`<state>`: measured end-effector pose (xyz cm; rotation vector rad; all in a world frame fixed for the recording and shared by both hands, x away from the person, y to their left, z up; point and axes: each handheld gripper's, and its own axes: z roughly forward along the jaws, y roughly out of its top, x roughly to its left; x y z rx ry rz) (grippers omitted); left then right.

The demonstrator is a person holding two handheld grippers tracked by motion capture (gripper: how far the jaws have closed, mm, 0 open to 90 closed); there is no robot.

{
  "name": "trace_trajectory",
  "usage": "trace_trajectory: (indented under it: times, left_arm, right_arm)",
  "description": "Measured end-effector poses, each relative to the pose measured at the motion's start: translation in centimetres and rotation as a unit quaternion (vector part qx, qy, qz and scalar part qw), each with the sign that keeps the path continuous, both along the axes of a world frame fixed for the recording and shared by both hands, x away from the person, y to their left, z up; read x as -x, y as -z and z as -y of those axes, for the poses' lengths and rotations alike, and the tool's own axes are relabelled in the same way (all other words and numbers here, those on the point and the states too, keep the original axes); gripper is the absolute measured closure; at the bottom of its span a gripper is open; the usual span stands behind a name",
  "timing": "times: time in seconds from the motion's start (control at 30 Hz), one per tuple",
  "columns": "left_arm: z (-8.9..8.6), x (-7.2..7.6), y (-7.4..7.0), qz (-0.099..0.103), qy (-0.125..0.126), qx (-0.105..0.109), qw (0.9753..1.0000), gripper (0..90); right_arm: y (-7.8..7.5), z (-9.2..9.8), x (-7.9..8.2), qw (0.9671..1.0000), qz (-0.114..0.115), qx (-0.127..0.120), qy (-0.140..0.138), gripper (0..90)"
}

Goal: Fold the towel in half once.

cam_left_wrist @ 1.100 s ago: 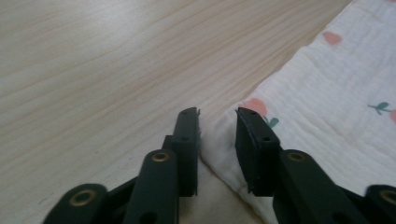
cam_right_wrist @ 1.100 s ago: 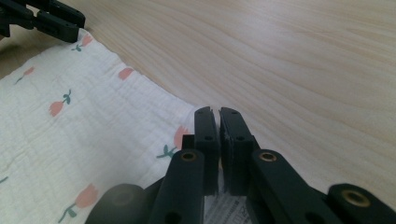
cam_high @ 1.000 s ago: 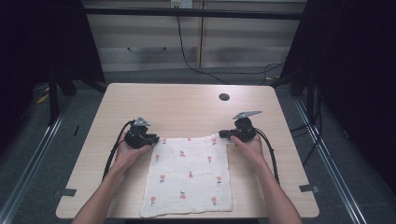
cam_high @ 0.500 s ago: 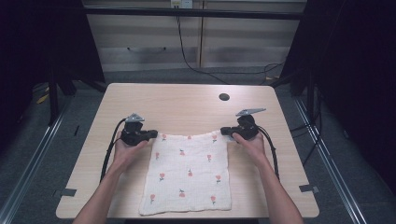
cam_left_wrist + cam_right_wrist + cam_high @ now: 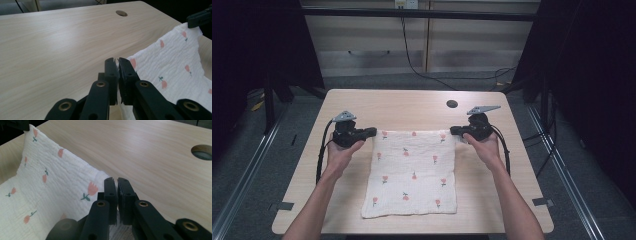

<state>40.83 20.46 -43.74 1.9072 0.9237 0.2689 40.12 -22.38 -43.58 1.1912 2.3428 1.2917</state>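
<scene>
Evidently only the grasp is made — the left gripper (image 5: 371, 132) and right gripper (image 5: 455, 131) each pinch a far corner of the tulip-print muslin cloth (image 5: 412, 172). It lies spread on the table (image 5: 412, 107), nearer the person than the cable hole (image 5: 452, 104) — any folding remains.

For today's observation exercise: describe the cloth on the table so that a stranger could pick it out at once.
Start at the pale wooden table with a round hole near its far edge. The cloth lies spread in the middle, reaching the near edge, its far corners pinched by the left gripper and right gripper. It is white, crinkled, and dotted with small pink flowers.
</scene>
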Motion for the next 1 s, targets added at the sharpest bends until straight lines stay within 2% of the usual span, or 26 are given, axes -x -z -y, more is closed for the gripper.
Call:
trace_trajectory:
  times: [0.07, 0.13, 0.33, 0.4, 0.47, 0.5, 0.57, 0.63, 0.77, 0.97, 1.0]
  left_arm:
    - [0.0, -0.2, -0.6, 0.005, -0.002, 0.010, 0.9999, 86.2]
    - [-0.1, -0.3, -1.2, 0.009, -0.001, 0.014, 0.9999, 86.2]
    - [-0.2, -0.5, -2.8, 0.019, 0.003, 0.013, 0.9997, 86.2]
    - [0.1, -0.5, -3.2, 0.020, 0.005, 0.026, 0.9994, 86.2]
    - [0.4, -0.4, -3.6, 0.023, 0.010, 0.026, 0.9994, 86.2]
    - [0.5, -0.3, -3.8, 0.029, 0.011, 0.022, 0.9993, 86.2]
    - [0.5, 0.0, -4.3, 0.043, 0.011, 0.028, 0.9986, 86.2]
    - [0.4, 0.2, -4.4, 0.048, 0.015, 0.022, 0.9985, 86.1]
    - [-0.2, 0.4, -3.4, 0.040, 0.006, 0.018, 0.9990, 86.2]
    - [-0.9, 1.6, -1.9, 0.030, 0.010, 0.041, 0.9987, 86.2]
    - [-0.9, 1.9, -1.7, 0.031, 0.012, 0.039, 0.9987, 86.2]
  right_arm:
    - [-0.6, -0.1, -0.2, 0.9999, 0.000, 0.010, 0.000, 86.6]
    - [-1.2, -0.1, -0.2, 0.9999, 0.008, 0.008, -0.001, 86.6]
    - [-3.0, 0.3, -0.6, 0.9996, 0.024, 0.015, 0.005, 86.7]
    - [-3.5, 0.4, -0.8, 0.9994, 0.027, 0.018, 0.009, 86.7]
    - [-4.2, 0.6, -0.9, 0.9992, 0.034, 0.015, 0.011, 86.7]
    - [-4.5, 0.6, -0.9, 0.9991, 0.038, 0.015, 0.013, 86.7]
    - [-5.2, 0.8, -1.0, 0.9987, 0.048, 0.012, 0.014, 86.7]
    - [-5.7, 0.7, -0.6, 0.9983, 0.056, 0.008, 0.015, 86.8]
    - [-5.2, 0.5, 0.0, 0.9983, 0.058, 0.008, 0.005, 86.8]
    - [-3.3, 0.4, 1.2, 0.9987, 0.050, 0.004, -0.006, 86.8]
    - [-3.1, 0.3, 1.4, 0.9987, 0.050, 0.001, -0.007, 86.7]
